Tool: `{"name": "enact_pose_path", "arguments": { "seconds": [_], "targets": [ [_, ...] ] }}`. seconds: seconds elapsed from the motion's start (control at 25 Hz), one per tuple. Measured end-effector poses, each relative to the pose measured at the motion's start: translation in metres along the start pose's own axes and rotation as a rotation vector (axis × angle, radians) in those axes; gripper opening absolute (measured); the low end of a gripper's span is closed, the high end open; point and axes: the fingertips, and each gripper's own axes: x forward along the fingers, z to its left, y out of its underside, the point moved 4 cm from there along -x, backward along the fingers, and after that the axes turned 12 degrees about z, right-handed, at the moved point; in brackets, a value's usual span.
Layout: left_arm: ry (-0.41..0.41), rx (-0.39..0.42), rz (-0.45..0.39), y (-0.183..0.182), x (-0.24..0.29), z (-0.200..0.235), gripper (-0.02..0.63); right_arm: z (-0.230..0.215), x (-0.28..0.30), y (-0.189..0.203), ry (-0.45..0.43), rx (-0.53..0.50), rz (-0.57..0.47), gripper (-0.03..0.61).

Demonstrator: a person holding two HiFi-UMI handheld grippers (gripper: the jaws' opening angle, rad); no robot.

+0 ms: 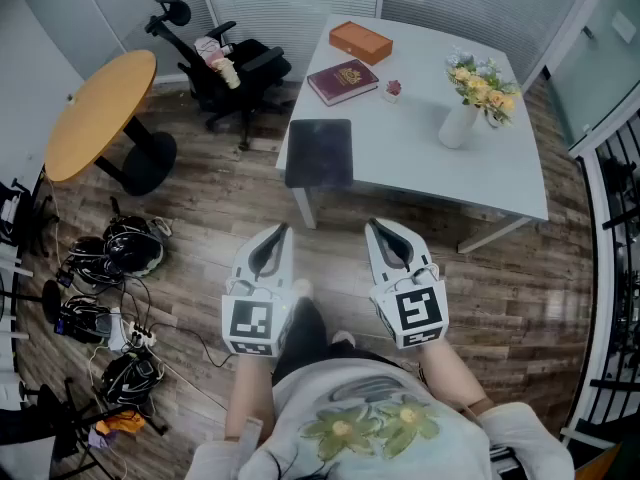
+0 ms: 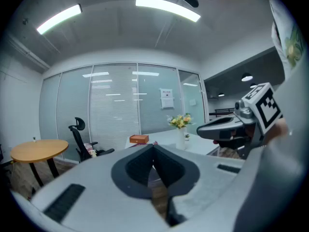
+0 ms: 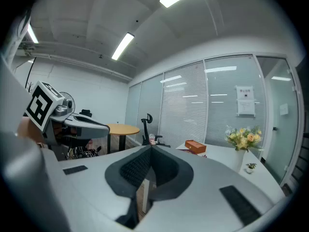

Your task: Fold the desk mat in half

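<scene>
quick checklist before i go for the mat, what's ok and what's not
1. Mat lies flat and unfolded at the table's near corner: ok.
2. Mat's top bare, book apart from it: ok.
3. Left hand-held gripper empty but shut: not ok, open it.
4. Right hand-held gripper empty but shut: not ok, open it.
5. Both within reach of the mat: not ok, they hang over the floor, short of the table.
6. Vase away from the mat: ok.
</scene>
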Motion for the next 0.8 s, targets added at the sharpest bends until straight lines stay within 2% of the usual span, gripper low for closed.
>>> {"name": "enact_pose_path", "arguments": {
  "seconds": [0.24,0.64,0.72,0.8],
  "targets": [
    [0.014,-0.002,0.007,0.002,-0.002,0.002,0.005,0.007,-0.001,-0.004,-0.015,-0.015,-0.016,0.018],
    [0.104,0.011,0.011,-0.001,0.032,0.033,0.020,0.008,0.037,-0.017,-0.016,-0.041,0.002,0.027],
    [0.133,0.022,0.003,-0.004,0.042,0.042,0.070,0.005,0.048,-0.021,-0.018,-0.054,0.017,0.108],
    [0.164,0.037,-0.006,-0.007,0.050,0.050,0.134,0.003,0.057,-0.025,-0.014,-0.073,0.036,0.151]
  ]
}}
